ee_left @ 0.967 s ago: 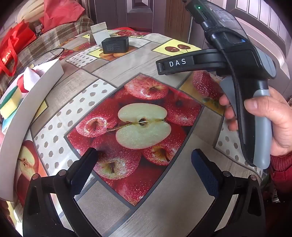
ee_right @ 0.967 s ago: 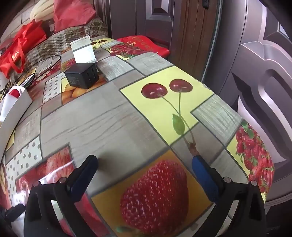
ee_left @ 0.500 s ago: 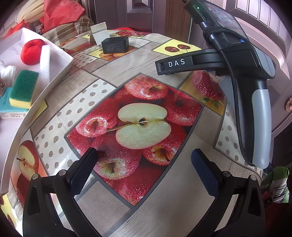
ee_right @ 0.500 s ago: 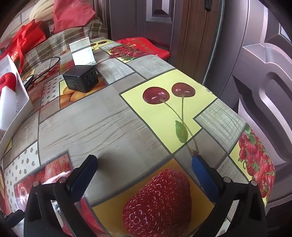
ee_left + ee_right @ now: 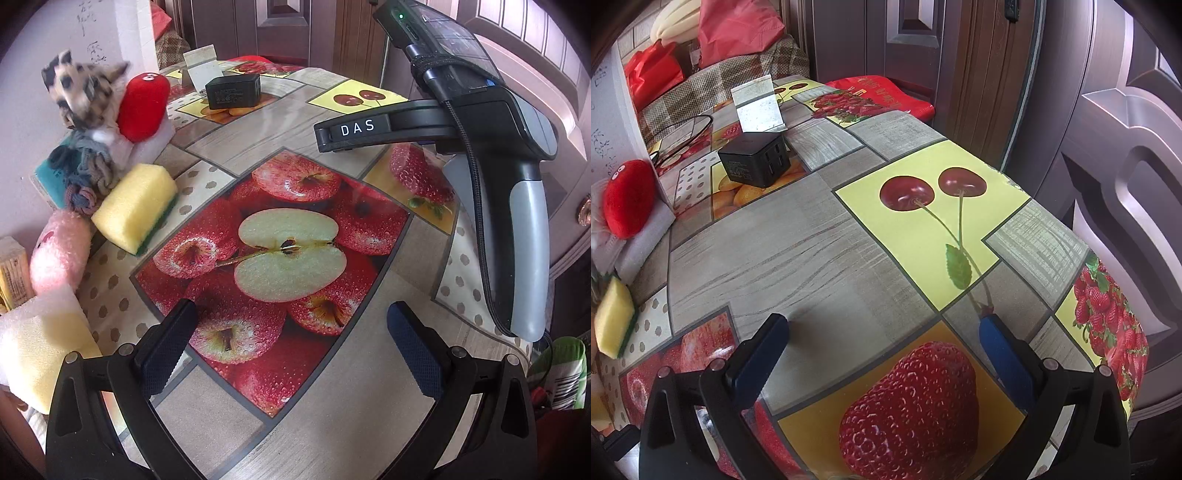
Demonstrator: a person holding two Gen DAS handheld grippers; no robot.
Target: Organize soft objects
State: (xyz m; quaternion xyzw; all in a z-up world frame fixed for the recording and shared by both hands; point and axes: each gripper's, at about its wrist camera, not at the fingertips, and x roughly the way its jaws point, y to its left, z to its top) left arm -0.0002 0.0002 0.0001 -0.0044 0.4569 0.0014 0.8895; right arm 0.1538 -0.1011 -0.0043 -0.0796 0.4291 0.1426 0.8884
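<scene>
Soft objects spill onto the table's left side out of a tipped white box (image 5: 44, 74): a red plush (image 5: 142, 107), a spotted plush (image 5: 79, 92), a grey braided rope (image 5: 90, 173), a yellow-green sponge (image 5: 135, 206), a pink plush (image 5: 59, 254), a teal sponge (image 5: 55, 173) and a white-yellow foam block (image 5: 40, 343). My left gripper (image 5: 291, 321) is open and empty over the apple print. My right gripper (image 5: 884, 330) is open and empty; its body (image 5: 480, 122) rests on the table at right. The red plush (image 5: 628, 197) and sponge (image 5: 615, 319) show in the right wrist view.
A black charger block (image 5: 232, 90) (image 5: 755, 160) and a folded white card (image 5: 201, 68) (image 5: 759, 105) stand at the far side of the fruit-print table (image 5: 229, 147). A black cable (image 5: 683, 136) loops there. The table edge and a dark door (image 5: 1089, 147) lie to the right.
The white box has tipped further and the soft objects have tumbled out onto the table's left side. The hand left the right gripper's handle. Both grippers have barely moved.
</scene>
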